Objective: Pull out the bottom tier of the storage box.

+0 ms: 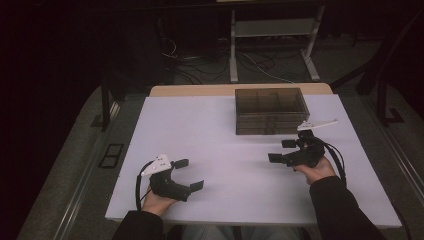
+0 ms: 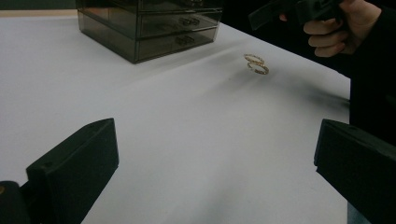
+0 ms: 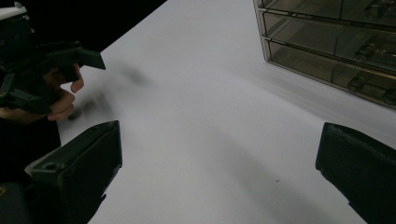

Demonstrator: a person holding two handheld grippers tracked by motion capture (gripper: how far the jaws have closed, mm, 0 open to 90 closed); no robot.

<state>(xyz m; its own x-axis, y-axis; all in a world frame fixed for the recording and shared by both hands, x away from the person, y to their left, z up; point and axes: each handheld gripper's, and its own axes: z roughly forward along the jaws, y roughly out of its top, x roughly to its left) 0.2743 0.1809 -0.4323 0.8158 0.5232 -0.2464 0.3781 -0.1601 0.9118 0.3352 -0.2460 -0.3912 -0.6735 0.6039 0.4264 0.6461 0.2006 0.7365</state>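
My left gripper (image 1: 189, 174) sits low at the near-left of the white table sheet (image 1: 210, 130), jaws spread wide with nothing between them. In the left gripper view both black jaws stand far apart over bare white surface. My right gripper (image 1: 281, 150) is at the near-right, held just above the sheet and just in front of the smoky translucent plastic drawer box (image 1: 271, 110); its jaws also gape, empty, as the right gripper view shows.

The drawer box stands upright toward the far right of the table, drawers shut as far as I can tell; the right gripper view shows small metal-looking handles (image 3: 373, 88) on the drawer fronts. Top has divided compartments, contents too dim to read.

Two thin gold-coloured rings (image 2: 256, 64) lie on the sheet in the left gripper view, touching or overlapping each other, near my right hand (image 2: 343, 23) and in front of the box's corner. They are apart from both grippers. In the high view they are too small to pick out, probably hidden beneath my right gripper.

My sleeves are dark.
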